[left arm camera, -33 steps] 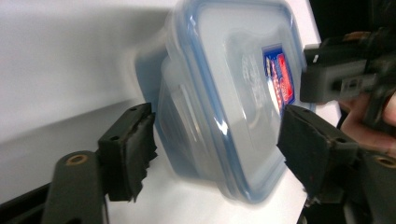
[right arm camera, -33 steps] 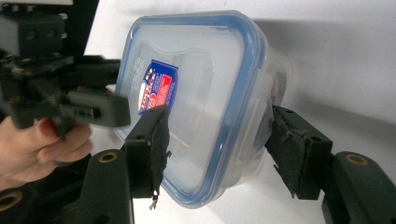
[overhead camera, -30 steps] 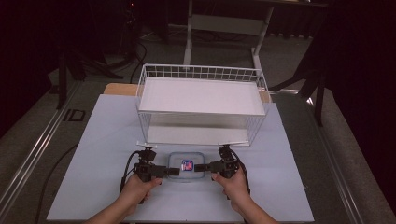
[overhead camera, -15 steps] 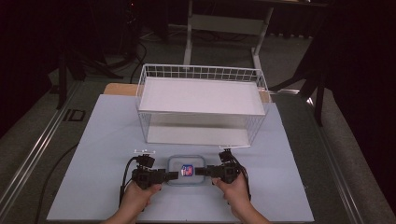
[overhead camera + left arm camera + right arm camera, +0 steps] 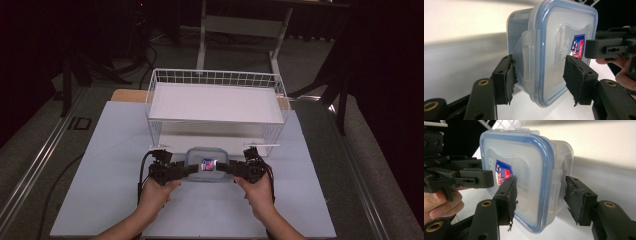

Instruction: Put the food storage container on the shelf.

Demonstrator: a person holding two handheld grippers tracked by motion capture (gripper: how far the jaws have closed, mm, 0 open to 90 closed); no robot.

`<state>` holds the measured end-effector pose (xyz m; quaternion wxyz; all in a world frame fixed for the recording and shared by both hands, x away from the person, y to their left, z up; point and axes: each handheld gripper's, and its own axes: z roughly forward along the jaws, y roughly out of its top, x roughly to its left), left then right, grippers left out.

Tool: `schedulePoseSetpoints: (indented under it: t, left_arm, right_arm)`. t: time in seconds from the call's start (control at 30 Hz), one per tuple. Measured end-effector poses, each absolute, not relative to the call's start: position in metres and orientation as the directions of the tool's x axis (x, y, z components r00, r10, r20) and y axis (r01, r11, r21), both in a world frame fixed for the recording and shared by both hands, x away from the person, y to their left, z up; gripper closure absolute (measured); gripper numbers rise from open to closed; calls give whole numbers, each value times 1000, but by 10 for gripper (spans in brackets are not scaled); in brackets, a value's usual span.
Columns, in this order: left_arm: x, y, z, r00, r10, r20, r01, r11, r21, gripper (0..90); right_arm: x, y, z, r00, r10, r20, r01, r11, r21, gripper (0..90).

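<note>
Carefully now — the lidded plastic container [image 5: 206, 164] sits pinched at both ends, near the front edge of the white table board [image 5: 110, 150], just in front of the wire basket [image 5: 215, 102]. The left gripper [image 5: 186, 170] has its pads clamped top and bottom across the lid and base at one side clip, and the right gripper [image 5: 227, 168] is pinching the opposite end the same way. In my judgement the step is a two-handed lift toward the basket, so both hands should rise together and level — any tilt could let the smooth box slip from the worn pads [image 5: 508, 77]. Clear the basket's front rim before moving forward.
</note>
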<state>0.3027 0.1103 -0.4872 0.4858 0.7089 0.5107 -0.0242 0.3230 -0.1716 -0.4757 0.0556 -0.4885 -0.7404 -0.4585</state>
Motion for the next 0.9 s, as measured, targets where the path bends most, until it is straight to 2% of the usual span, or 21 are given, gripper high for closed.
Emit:
schedulePoseSetpoints:
  t: [0.33,0.9]
  left_arm:
    - [339,98,-489,490,694,-527,722,15,691,444]
    - [373,95,-519,466,683,-562,736,54,675,443]
  right_arm:
    - [351,-182,-472,-509,700,501,730,43,682,441]
    - [384,-181,-495,-462,734,497,740,10,673,432]
